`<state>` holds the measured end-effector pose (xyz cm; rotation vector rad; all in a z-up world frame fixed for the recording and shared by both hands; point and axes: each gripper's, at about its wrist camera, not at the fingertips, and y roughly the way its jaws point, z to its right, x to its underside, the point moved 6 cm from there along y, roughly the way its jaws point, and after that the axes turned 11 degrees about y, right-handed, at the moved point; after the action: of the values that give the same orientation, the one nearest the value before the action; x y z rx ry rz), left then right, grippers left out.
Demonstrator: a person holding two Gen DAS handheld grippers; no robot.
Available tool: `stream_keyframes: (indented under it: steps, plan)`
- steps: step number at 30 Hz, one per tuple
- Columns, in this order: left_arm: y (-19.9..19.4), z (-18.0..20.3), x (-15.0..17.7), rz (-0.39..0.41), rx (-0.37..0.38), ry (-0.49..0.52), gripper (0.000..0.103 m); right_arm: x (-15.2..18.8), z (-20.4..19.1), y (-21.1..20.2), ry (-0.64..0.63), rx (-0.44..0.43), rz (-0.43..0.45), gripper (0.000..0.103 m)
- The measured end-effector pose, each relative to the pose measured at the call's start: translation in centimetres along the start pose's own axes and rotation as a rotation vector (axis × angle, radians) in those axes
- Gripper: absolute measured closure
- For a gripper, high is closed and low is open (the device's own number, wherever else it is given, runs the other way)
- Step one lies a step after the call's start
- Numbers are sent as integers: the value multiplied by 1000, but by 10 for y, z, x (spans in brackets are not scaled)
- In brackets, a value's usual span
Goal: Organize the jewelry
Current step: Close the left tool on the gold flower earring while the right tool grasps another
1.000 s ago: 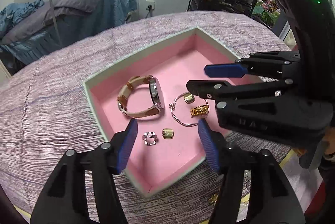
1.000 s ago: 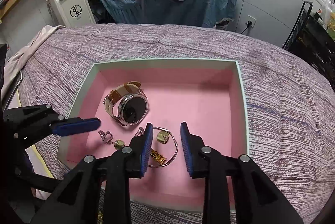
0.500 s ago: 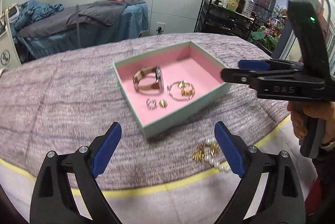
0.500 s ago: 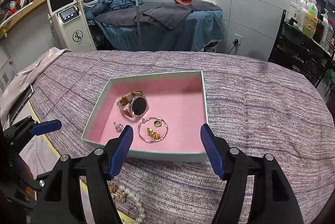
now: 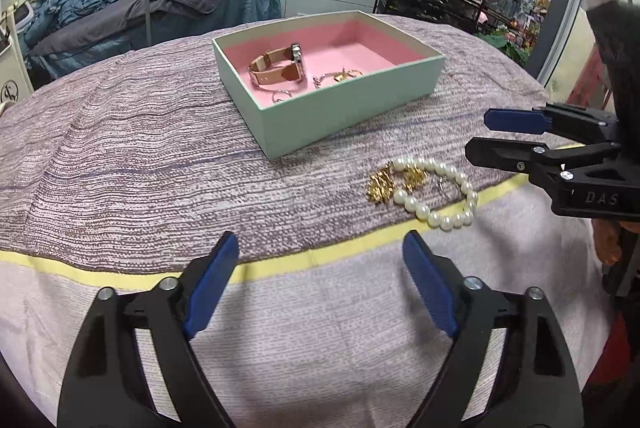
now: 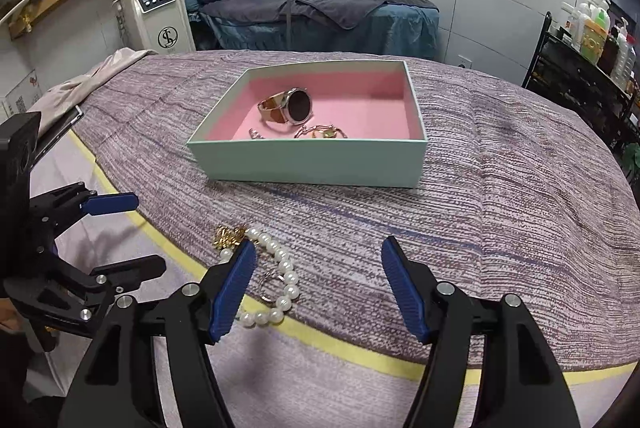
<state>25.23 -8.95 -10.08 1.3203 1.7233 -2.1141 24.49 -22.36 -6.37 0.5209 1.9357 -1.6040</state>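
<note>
Two rings half-hidden by box wall — pearls partly behind pad

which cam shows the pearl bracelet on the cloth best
The left wrist view. There the white pearl bracelet lies in full, an open loop beside small gold pieces on the purple woven cloth. In the right wrist view a blue finger pad hides part of the loop.

One box, holding one watch, one bangle and one small silver ring. On the cloth near it: one pearl bracelet, two gold pieces, one thin ring. Two grippers: left, right.
</note>
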Motion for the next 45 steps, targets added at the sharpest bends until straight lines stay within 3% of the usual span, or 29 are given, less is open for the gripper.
stream_keyframes:
  steps: [4, 11, 25, 30, 35, 45]
  plan:
    - [2, 9, 1, -3, 9, 37, 31, 9, -18, -3, -44, -41, -6, 56]
    - [12, 13, -6, -18, 10, 90, 54, 18, -35, 16, -35, -110, -99, 79]
    - [37, 29, -29, -17, 26, 243, 62, 16, -32, 45, -15, -68, -151, 86]
    - [41, 29, -33, -7, 60, 238, 69, 14, -31, 47, -14, -70, -141, 90]
    - [39, 35, -34, 4, 81, 260, 85, 13, -30, 46, -15, -77, -134, 91]
    - [29, 34, -30, 28, 76, 250, 85, 12, -28, 29, 5, -99, -97, 91]
